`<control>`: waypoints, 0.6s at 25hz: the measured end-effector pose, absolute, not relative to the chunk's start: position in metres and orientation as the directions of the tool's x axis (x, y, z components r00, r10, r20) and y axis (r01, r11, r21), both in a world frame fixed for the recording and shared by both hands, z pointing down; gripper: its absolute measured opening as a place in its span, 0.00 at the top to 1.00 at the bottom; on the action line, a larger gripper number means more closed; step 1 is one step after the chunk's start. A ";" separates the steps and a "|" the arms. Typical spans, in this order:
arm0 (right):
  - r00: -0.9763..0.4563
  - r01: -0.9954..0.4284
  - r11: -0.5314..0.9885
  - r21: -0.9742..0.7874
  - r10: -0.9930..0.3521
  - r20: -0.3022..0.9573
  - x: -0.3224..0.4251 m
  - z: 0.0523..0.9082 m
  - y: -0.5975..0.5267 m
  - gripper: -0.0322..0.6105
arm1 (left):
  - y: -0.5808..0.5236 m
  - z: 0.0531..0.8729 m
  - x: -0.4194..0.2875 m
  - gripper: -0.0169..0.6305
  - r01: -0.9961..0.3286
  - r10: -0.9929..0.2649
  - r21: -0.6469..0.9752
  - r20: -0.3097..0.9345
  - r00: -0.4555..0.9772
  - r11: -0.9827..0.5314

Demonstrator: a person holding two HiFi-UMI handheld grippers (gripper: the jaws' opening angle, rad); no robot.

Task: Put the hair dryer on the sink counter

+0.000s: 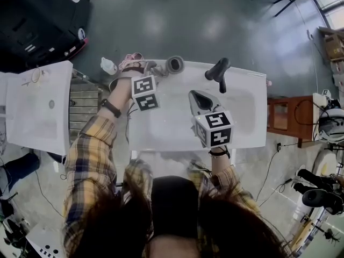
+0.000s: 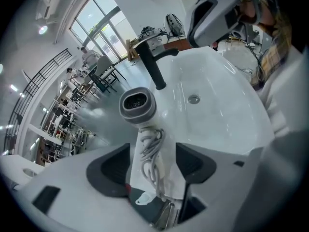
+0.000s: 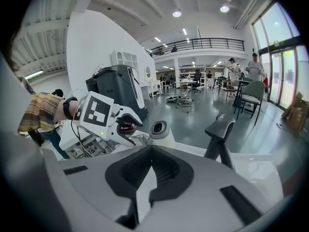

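Grasping the hair dryer (image 2: 137, 105) by its cord-wrapped handle, the left claw (image 2: 152, 154) is held low at the rear edge of the sink counter (image 2: 227, 129), beside the faucet (image 2: 153, 66); the right claw (image 3: 152, 166) is clenched on nothing. The barrel is seen close to that edge (floor shows just beyond), so it could probably be tipped off if released askew, or dragged back by a snagged cord loop.

Left claw (image 1: 153, 69) at hair dryer (image 1: 174, 64), sink counter (image 1: 251, 85) rear.
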State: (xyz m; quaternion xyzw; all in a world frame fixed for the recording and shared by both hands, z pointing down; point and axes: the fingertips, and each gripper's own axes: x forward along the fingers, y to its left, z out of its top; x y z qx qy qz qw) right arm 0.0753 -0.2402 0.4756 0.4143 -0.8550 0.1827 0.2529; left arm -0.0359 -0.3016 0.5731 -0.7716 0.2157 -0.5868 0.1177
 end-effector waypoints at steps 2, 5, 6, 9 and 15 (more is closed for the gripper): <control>-0.532 -0.798 0.595 -0.095 -0.622 0.574 0.076 0.472 -0.237 0.93 | -0.298 0.563 -0.036 0.52 -0.214 -0.486 -0.444 0.844 0.225 -0.870; -0.537 -0.795 0.601 -0.085 -0.632 0.559 0.076 0.466 -0.234 0.93 | -0.292 0.547 -0.032 0.52 -0.238 -0.507 -0.455 0.825 0.251 -0.858; -0.540 -0.794 0.602 -0.085 -0.634 0.554 0.075 0.463 -0.233 0.93 | -0.290 0.540 -0.029 0.52 -0.245 -0.514 -0.459 0.816 0.263 -0.854; -0.548 -0.789 0.610 -0.077 -0.641 0.537 0.073 0.454 -0.231 0.93 | -0.286 0.518 -0.023 0.53 -0.275 -0.547 -0.479 0.784 0.293 -0.834; -0.558 -0.785 0.618 -0.051 -0.668 0.493 0.073 0.429 -0.236 0.93 | -0.283 0.446 -0.010 0.61 -0.419 -0.659 -0.513 0.639 0.397 -0.749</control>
